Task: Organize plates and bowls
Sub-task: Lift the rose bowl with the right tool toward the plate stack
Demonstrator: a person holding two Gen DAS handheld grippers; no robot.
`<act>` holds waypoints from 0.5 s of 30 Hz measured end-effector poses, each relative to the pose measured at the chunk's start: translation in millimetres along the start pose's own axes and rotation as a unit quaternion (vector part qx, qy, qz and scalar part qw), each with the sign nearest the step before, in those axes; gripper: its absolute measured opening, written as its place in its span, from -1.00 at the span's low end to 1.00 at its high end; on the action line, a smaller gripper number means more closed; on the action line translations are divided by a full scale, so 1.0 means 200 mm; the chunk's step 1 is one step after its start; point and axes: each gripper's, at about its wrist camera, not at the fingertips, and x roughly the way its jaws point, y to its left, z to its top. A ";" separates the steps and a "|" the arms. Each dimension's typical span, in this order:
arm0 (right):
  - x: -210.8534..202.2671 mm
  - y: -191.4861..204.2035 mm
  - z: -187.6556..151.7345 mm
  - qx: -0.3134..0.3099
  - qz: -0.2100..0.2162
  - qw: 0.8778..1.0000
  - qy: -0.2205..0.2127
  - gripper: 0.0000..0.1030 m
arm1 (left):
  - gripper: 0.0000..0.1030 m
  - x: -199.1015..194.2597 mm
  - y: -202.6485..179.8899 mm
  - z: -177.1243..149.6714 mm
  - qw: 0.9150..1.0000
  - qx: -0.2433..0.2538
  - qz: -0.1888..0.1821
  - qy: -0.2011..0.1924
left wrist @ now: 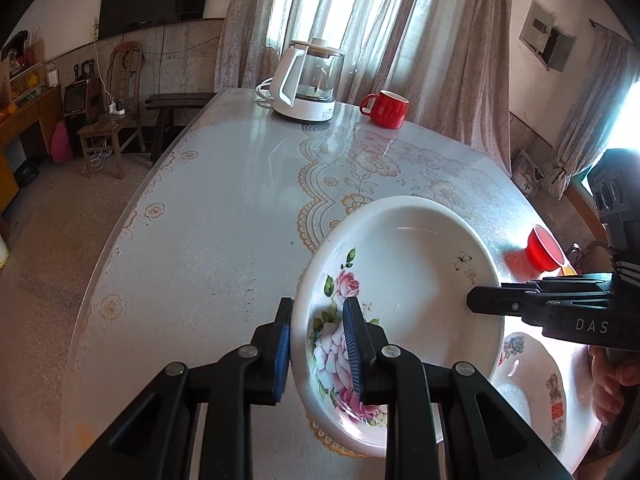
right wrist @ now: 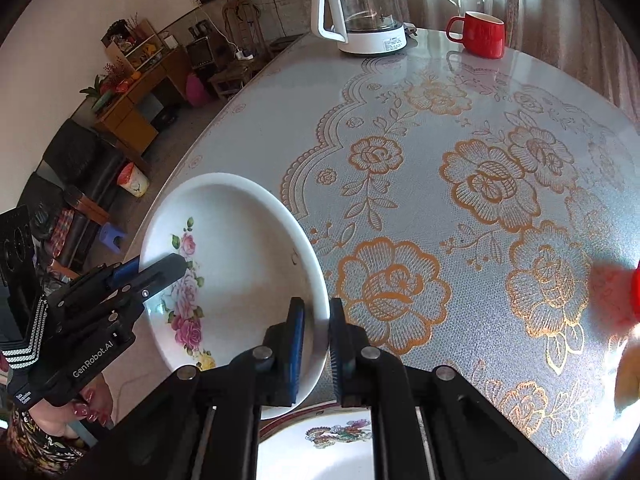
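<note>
A white deep plate with pink roses (left wrist: 408, 280) is held tilted above the table. My left gripper (left wrist: 318, 344) is shut on its left rim, one finger inside and one outside. My right gripper (right wrist: 316, 344) is shut on its right rim (right wrist: 320, 300); it shows in the left wrist view as a black finger (left wrist: 520, 304) on the rim. The left gripper (right wrist: 160, 270) also shows in the right wrist view. A second plate with a coloured print (left wrist: 536, 384) lies on the table below, also in the right wrist view (right wrist: 340, 436).
A white and glass kettle (left wrist: 308, 80) and a red mug (left wrist: 386, 109) stand at the table's far end. A small red bowl (left wrist: 542, 247) sits near the right edge. The floral tablecloth (right wrist: 480, 184) covers the table. Chairs and cabinets stand to the left.
</note>
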 end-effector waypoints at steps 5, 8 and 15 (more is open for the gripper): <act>-0.17 -0.01 -0.07 0.015 -0.005 1.000 -0.020 -0.79 | -0.52 -0.08 -0.13 0.01 0.999 0.024 -0.018 -0.012; -0.28 -0.04 -0.13 0.030 -0.011 0.999 -0.032 -0.79 | -0.52 -0.12 -0.21 -0.03 0.999 0.037 -0.036 -0.010; -0.44 -0.15 -0.36 0.075 -0.028 0.996 -0.039 -0.79 | -0.51 -0.15 -0.42 -0.14 0.995 0.075 -0.070 0.012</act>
